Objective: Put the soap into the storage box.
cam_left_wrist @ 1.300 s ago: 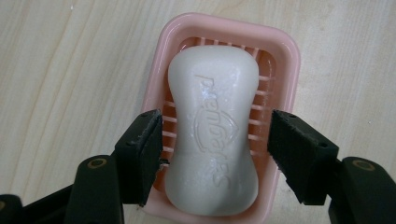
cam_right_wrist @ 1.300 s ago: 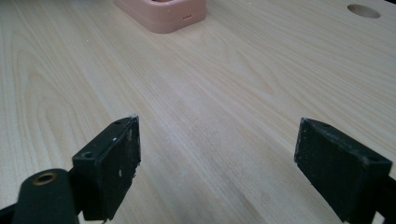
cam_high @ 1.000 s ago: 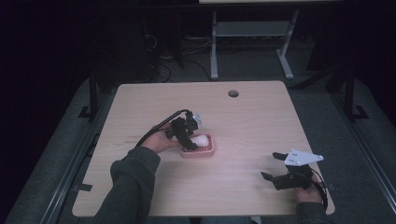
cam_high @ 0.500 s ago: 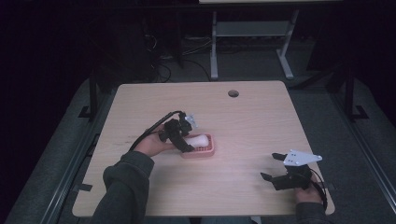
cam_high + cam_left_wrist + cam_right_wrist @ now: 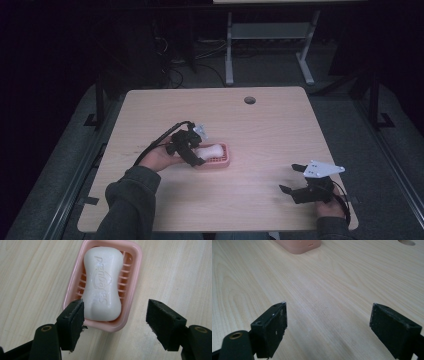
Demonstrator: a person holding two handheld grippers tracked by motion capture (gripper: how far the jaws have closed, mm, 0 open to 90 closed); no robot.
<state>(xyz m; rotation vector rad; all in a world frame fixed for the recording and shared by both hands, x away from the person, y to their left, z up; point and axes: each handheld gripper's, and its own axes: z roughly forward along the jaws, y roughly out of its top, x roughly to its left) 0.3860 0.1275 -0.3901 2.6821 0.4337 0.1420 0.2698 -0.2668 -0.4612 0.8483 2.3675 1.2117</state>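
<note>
The left gripper (image 5: 113,322) has just been spreading its jaws, and they now stand released: the white, waisted bar of soap (image 5: 103,282) lies flat in the pink slatted plastic soap dish (image 5: 133,277) just ahead of the two pads, its near end reaching between their tips without touching either. In the high view this left gripper (image 5: 196,150) hangs at the dish's near-left end on the pale wooden table (image 5: 260,125). The right gripper (image 5: 328,327) rests well apart with its jaws wide and nothing between them but bare tabletop, the dish's corner far ahead of its left pad.
</note>
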